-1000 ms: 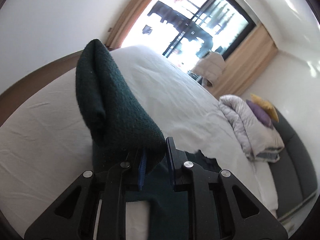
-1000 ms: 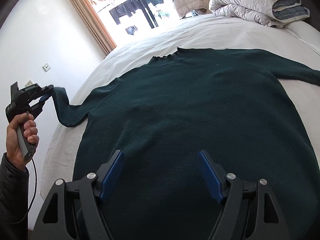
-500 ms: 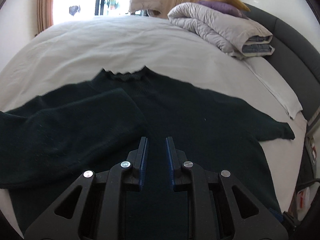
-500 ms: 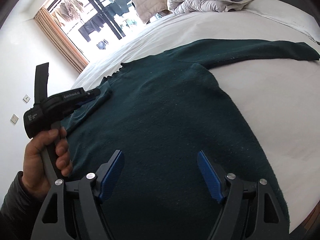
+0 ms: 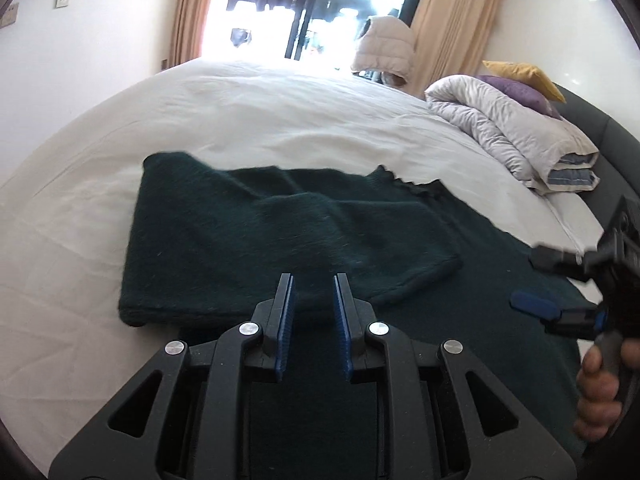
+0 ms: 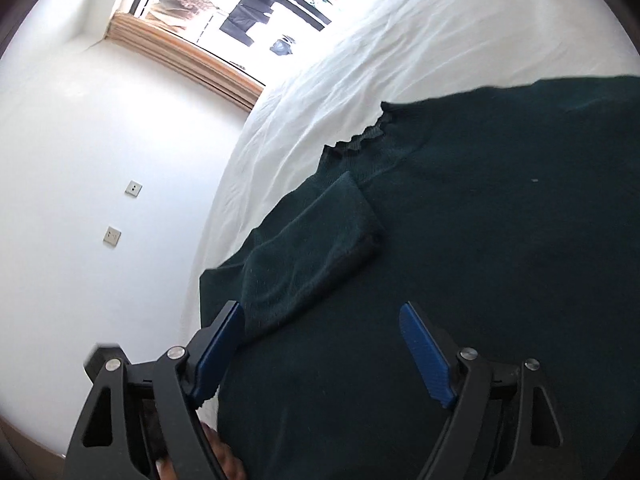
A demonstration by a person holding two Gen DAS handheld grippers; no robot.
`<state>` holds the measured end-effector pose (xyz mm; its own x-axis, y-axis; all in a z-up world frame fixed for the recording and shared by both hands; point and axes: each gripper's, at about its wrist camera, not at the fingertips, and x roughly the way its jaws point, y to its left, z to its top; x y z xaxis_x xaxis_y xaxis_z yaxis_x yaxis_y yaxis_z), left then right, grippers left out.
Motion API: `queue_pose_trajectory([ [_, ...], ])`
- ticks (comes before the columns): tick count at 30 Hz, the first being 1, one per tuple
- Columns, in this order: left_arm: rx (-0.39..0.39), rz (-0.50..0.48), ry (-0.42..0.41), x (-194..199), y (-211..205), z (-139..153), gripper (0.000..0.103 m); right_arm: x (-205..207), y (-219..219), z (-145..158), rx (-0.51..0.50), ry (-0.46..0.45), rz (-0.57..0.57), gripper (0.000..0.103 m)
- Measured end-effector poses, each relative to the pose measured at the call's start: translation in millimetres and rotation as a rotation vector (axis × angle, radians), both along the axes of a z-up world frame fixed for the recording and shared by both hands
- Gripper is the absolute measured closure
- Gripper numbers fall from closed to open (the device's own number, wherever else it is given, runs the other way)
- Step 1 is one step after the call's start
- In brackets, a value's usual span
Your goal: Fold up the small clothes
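Observation:
A dark green sweater [image 5: 472, 312] lies flat on the white bed, its frilled collar [image 5: 412, 188] at the far side. One sleeve [image 5: 260, 248] lies folded across the body, free of both grippers. My left gripper [image 5: 313, 280] hovers at the sleeve's near edge, its jaws only narrowly apart with nothing between them. My right gripper [image 5: 528, 280], held by a hand [image 5: 600, 392], stands wide open over the body at the right. In the right wrist view the right gripper [image 6: 320, 310] hangs over the sweater [image 6: 500, 240], with the folded sleeve [image 6: 312, 248] just beyond its left finger.
The white bed sheet [image 5: 280, 112] spreads around the sweater. A folded duvet [image 5: 512, 132] with purple and yellow pillows [image 5: 524, 76] lies at the head end. A pale padded jacket [image 5: 384, 48] stands by the window. The wall with sockets [image 6: 132, 188] is on the left.
A second ago my left gripper held the sleeve up; now the sleeve lies folded over the body, free. The right gripper has swung left over the sweater and rolled.

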<state>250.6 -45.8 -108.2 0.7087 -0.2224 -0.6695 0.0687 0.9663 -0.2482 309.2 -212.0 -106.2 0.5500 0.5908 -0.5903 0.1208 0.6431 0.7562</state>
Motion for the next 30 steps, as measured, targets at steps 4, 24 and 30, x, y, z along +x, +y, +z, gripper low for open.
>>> queue_pose_trajectory([
  [4,-0.225,0.028,0.043,10,49,-31,0.084,33,12,-26,0.084,0.069,-0.030,0.028],
  [24,-0.293,0.049,-0.074,-23,115,-30,0.084,21,-43,4,-0.074,-0.133,-0.295,0.092],
  [30,-0.277,0.043,-0.072,-23,116,-26,0.084,-12,-74,-7,-0.059,-0.128,-0.399,0.092],
])
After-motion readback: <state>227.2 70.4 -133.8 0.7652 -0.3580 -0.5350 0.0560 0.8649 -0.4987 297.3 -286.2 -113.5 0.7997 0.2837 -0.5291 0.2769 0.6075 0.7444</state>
